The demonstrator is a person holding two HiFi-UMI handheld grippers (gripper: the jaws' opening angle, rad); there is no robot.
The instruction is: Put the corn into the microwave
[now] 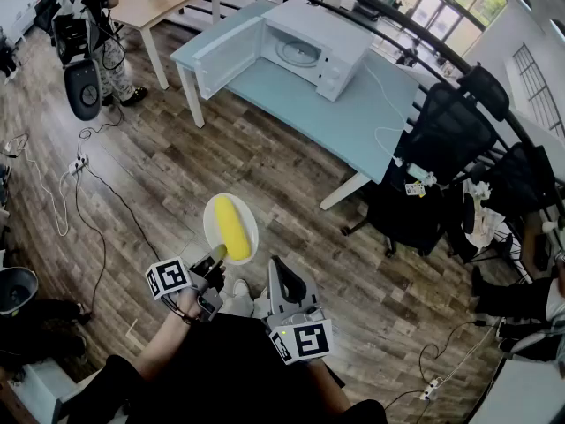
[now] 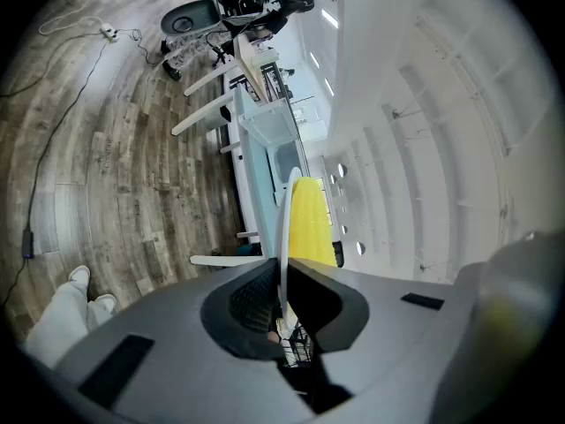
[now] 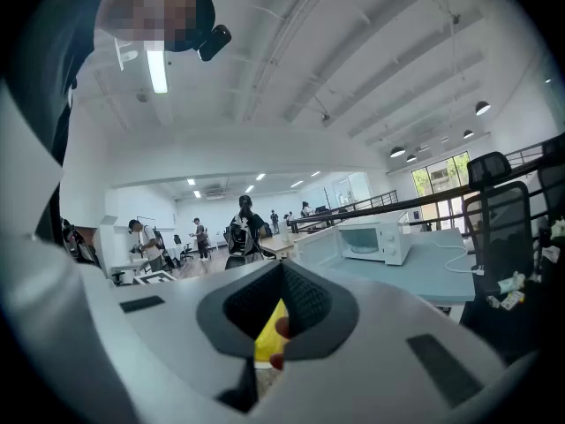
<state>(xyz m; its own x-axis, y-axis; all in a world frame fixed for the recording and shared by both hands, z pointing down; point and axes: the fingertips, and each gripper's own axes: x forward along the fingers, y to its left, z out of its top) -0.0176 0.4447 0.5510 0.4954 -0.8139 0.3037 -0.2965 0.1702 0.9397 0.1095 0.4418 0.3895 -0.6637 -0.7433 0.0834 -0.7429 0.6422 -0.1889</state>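
Observation:
A yellow corn cob (image 1: 231, 226) lies on a small white plate (image 1: 214, 216) held over the wooden floor. My left gripper (image 1: 216, 256) is shut on the plate's near rim; in the left gripper view the plate (image 2: 284, 223) shows edge-on between the jaws, with the corn (image 2: 311, 223) beyond it. My right gripper (image 1: 276, 268) is beside it on the right, shut and holding nothing. The white microwave (image 1: 305, 49) stands far ahead on a light blue table (image 1: 353, 117) with its door (image 1: 228, 56) swung open. It also appears in the right gripper view as the microwave (image 3: 375, 239).
Black office chairs (image 1: 446, 135) crowd the right end of the table. A wooden table (image 1: 163, 3) and a person with gear (image 1: 88, 38) are at the back left. Cables and a power strip (image 1: 78, 164) trail across the floor at the left.

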